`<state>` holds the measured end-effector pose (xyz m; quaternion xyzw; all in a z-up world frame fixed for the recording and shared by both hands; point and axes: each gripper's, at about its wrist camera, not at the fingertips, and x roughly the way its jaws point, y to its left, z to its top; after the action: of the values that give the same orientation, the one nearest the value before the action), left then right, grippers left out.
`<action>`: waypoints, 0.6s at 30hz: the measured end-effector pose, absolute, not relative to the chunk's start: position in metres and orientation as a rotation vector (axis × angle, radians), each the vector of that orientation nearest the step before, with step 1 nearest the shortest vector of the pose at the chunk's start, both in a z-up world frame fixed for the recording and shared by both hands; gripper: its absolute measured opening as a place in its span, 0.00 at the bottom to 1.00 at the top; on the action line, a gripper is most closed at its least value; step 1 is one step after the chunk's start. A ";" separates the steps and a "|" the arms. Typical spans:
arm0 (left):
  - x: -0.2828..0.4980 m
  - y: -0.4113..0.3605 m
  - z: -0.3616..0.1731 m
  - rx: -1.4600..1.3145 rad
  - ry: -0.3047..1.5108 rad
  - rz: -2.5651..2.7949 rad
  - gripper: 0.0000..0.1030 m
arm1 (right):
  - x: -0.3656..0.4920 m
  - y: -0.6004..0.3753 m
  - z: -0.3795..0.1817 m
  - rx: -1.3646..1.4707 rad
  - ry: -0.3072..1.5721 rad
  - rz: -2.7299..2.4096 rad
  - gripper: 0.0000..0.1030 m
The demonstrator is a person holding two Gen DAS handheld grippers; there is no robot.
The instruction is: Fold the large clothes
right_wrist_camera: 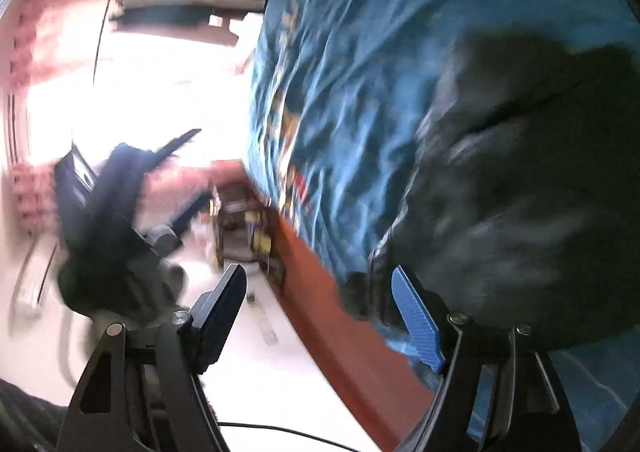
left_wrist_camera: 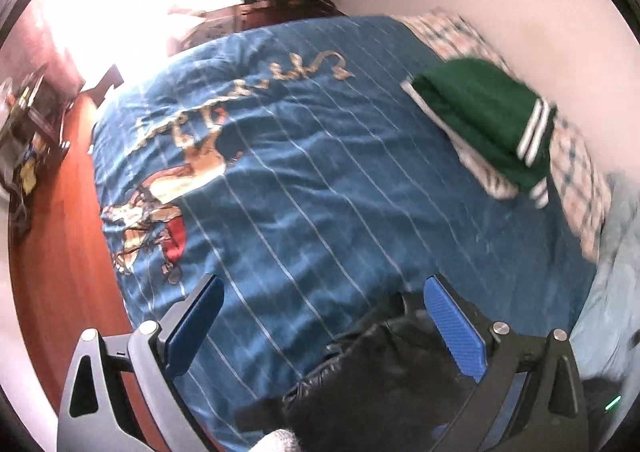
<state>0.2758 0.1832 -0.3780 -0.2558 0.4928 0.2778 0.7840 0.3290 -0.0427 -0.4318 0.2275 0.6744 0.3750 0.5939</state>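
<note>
Left wrist view: left gripper point(left_wrist_camera: 322, 316) spread wide above the blue bedspread point(left_wrist_camera: 320, 172), pads bare, nothing clasped. Black jacket point(left_wrist_camera: 384, 376) crumpled at the bed's near edge, just under the right-hand finger. Folded green garment point(left_wrist_camera: 484, 124) stacked near the far right edge, beside the wall.

Right wrist view, blurred: right gripper point(right_wrist_camera: 320, 316) released, fingers apart and empty, over the bed's side edge. Black jacket point(right_wrist_camera: 512, 192) heaped on the bedspread point(right_wrist_camera: 340, 72) just beyond the blue pad point(right_wrist_camera: 418, 320).

Black jacket point(left_wrist_camera: 384, 384) crumpled on bed
</note>
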 end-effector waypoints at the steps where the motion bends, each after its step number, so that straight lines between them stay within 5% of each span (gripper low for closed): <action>1: 0.279 0.176 -0.384 -0.524 1.084 0.590 1.00 | 0.335 -0.057 -0.430 0.503 1.546 0.808 0.74; 2: 0.285 0.166 -0.395 -0.488 1.122 0.573 1.00 | 0.343 -0.072 -0.434 0.474 1.528 0.739 0.73; 4: 0.294 0.148 -0.419 -0.465 1.181 0.531 1.00 | 0.366 -0.093 -0.464 0.454 1.568 0.605 0.45; 7: 0.306 0.124 -0.455 -0.451 1.255 0.483 1.00 | 0.390 -0.093 -0.521 0.473 1.641 0.531 0.37; 12: 0.323 0.100 -0.499 -0.387 1.340 0.461 1.00 | 0.415 -0.055 -0.575 0.417 1.661 0.496 0.37; 18: 0.335 0.087 -0.531 -0.239 1.366 0.497 1.00 | 0.429 -0.067 -0.550 0.456 1.691 0.646 0.39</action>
<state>0.3349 0.0873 -0.5313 -0.1088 0.6231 0.2267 0.7407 0.4291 -0.0670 -0.5502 0.1963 0.7280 0.2783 0.5950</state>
